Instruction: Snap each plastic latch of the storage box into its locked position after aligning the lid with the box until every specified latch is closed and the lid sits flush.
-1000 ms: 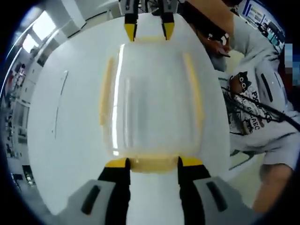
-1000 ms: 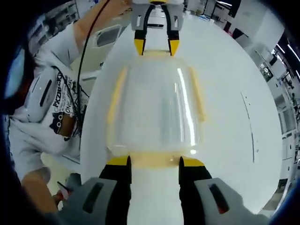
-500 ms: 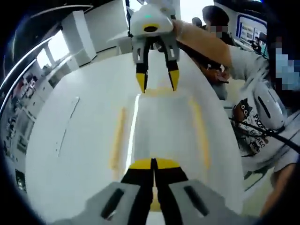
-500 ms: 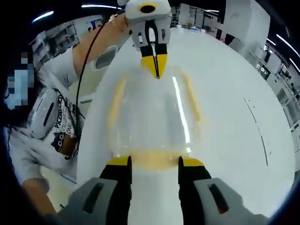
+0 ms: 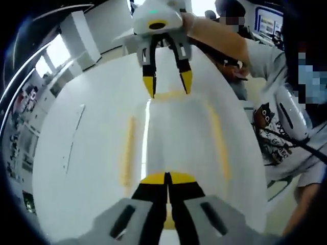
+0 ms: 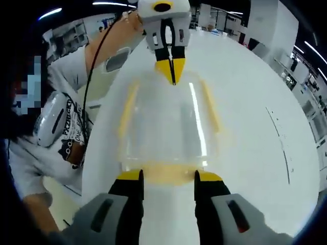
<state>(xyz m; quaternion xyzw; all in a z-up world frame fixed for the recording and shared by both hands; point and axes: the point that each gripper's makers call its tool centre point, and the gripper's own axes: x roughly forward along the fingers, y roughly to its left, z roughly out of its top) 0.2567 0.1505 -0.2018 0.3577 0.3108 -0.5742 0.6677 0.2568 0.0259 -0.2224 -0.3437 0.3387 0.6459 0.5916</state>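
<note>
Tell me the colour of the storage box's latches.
Yellow latches, clearest in the right gripper view.

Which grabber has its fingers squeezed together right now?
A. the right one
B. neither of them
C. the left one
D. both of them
C. In the left gripper view the left gripper has its yellow-tipped fingers pressed together over the storage box's lid, while the right gripper has its fingers spread apart at the yellow latch.

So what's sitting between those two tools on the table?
The clear storage box with its yellow-latched lid lies between the left tool and right tool, seen in the right gripper view.
</note>
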